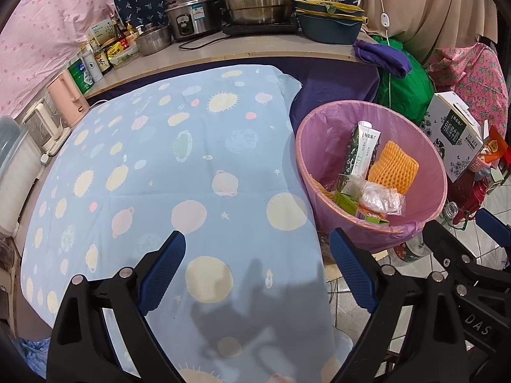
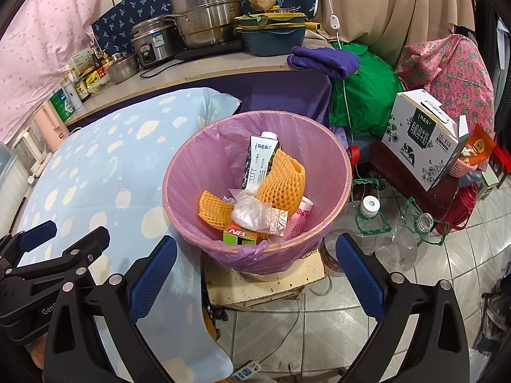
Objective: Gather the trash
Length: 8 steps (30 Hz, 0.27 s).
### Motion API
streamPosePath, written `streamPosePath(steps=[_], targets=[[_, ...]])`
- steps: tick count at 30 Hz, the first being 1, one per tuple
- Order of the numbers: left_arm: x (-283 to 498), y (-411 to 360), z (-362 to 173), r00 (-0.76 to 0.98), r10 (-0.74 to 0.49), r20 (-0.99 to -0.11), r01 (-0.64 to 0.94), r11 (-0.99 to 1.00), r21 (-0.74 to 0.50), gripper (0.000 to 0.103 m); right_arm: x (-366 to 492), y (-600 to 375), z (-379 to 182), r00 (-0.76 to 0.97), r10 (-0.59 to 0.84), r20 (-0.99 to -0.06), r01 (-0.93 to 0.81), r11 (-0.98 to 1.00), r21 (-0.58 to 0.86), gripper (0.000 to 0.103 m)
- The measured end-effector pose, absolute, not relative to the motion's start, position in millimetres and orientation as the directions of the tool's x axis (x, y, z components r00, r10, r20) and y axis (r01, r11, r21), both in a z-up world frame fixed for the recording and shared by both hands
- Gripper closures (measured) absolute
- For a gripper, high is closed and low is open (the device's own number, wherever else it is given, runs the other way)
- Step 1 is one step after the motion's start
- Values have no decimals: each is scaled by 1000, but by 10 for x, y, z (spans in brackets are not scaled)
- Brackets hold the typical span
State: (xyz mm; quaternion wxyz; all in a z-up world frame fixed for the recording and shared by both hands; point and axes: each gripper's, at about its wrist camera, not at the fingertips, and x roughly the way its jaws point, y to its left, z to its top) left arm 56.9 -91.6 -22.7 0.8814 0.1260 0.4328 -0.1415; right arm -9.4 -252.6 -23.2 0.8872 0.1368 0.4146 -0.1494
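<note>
Through the left wrist camera, your left gripper (image 1: pixel 257 265) hangs with its jaws spread wide and nothing between them, over the planet-print cloth (image 1: pixel 166 172), which shows no loose trash ahead of the fingers. The pink-lined bin (image 1: pixel 424 146) sits ahead and to the right of the jaws, beyond the cloth's right edge, already holding a tall milk carton (image 1: pixel 361 150), orange foam netting (image 1: pixel 394 167) and a crumpled clear bag (image 1: pixel 381 199). Through the right wrist camera, your right gripper (image 2: pixel 255 271) is also spread and empty, and the bin (image 2: pixel 191 172) lies straight ahead, centred between the two fingers, so this hand is the nearer one. The carton (image 2: pixel 257 166) leans with its long axis pointing up and away from you. The collecting looks about finished; any remaining piece would have to be out of view.
</note>
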Motion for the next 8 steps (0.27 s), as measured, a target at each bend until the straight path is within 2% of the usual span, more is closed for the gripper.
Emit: streamPosePath(steps=[8], targets=[[581,-921,-293,562,-145,-814,372,924,91,15,-95,-2511,-260,606,-155,-780,382,917,115,7]])
